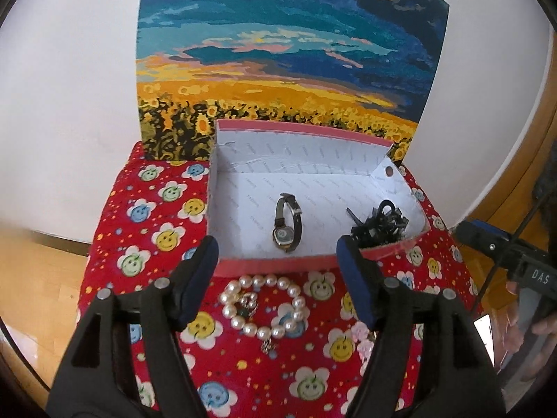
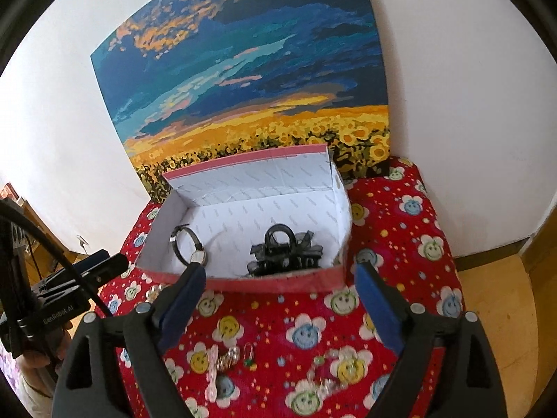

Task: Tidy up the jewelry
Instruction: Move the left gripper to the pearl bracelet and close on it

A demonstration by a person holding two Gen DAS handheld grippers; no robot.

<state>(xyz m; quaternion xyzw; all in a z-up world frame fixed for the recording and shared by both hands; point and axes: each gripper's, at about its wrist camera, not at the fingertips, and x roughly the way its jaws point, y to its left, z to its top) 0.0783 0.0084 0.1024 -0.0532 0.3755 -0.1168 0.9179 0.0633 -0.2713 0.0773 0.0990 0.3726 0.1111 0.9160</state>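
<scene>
Two pieces already in the box (image 1: 222,264): watch (image 1: 287,224) near the middle of the floor, black hair clip (image 1: 377,224) in the right front corner. Still out on the cloth (image 1: 156,237): pearl bracelet (image 1: 264,304) just before the box's front wall, ringed around a small metal piece, maybe a ring or an earring, too blurred to tell. Toward the cloth's near edge in the right view, pink clip (image 2: 212,372), ring cluster (image 2: 229,353), green earring (image 2: 248,355) and clear bead bracelet (image 2: 330,372).

Left gripper (image 1: 278,280) spread wide and empty, poised over the pearls. Right gripper (image 2: 276,308) likewise wide, empty, hanging between box front and the small pieces.

Pearls: round, glossy, hard, likely strung on elastic, so limp as a loop and prone to roll or slide off smooth pads. Best pinched across one side of the loop, two or three beads between the pads, well away from the dangling charm (image 1: 267,346); light enough to lift from one point, though sure to sag and swing. Inner piece likely to snag and ride along or drop.

Cloth soft, printed with smiling flowers on red, yielding under a downward press, helpful for getting pads beneath beads. Box thin card, pink outside, white printed lining, light, easily shoved by a careless finger.
</scene>
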